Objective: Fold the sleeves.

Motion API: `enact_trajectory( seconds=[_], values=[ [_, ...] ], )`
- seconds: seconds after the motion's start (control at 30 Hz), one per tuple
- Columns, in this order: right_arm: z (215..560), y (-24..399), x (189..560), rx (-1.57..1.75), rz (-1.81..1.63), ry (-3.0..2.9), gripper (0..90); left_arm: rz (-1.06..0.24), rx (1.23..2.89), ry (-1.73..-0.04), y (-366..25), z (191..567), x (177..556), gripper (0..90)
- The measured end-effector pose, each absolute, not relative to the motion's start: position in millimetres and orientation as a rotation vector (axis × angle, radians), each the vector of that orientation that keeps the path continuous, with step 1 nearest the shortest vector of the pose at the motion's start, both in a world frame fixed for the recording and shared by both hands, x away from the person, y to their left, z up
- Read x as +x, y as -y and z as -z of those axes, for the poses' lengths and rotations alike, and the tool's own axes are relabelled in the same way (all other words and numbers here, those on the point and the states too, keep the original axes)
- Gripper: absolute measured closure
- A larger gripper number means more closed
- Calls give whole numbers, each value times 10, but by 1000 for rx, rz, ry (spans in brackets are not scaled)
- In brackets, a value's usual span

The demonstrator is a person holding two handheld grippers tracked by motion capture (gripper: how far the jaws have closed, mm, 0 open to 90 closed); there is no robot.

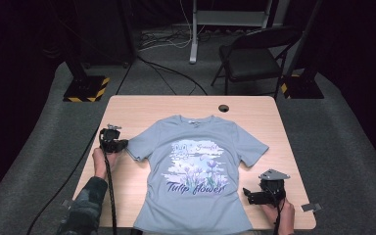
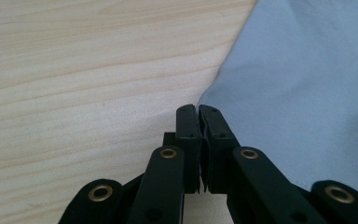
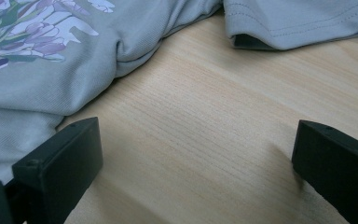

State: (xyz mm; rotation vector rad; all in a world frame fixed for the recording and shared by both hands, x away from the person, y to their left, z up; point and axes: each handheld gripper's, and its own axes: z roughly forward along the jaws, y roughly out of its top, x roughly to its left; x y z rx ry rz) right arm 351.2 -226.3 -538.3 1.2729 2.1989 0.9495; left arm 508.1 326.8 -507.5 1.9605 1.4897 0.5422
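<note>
Lying flat and face up on the wooden desk (image 1: 127, 105), the pale blue T-shirt (image 1: 196, 166) shows a tulip print and the words "Tulip flower" across its chest, with its collar toward the far edge and its hem running off the near edge, where the bottom of it is cut from sight. At the person's left, the left gripper (image 1: 122, 145) sits at the tip of the shirt's left-hand sleeve; in the left gripper view its fingers (image 2: 187, 126) are pressed together with the sleeve's edge (image 2: 205, 122) caught between them, though how much cloth is inside the pinch is hidden by the black pads. The left hand (image 1: 99, 161) behind it is partly covered by a patterned sleeve (image 1: 85, 205). At the person's right, the right gripper (image 1: 247, 194) rests low on the desk just beside the shirt's side seam near the hem, its fingers (image 3: 58, 161) spread wide with bare wood between them; one sits right at the cloth, and I cannot tell whether it touches. The right hand (image 1: 279, 213) is cut off at the bottom edge. Beyond the desk a folding chair (image 1: 254, 56) stands in dim light.
</note>
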Motion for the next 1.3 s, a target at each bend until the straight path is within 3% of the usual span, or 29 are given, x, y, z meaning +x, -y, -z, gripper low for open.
enact_trajectory(
  seconds=[1.3],
  values=[
    [5383, 2264, 3514, 1273, -949, -2199, 8, -509, 1988, -1324, -2883, 4559, 5061, 865]
  ],
)
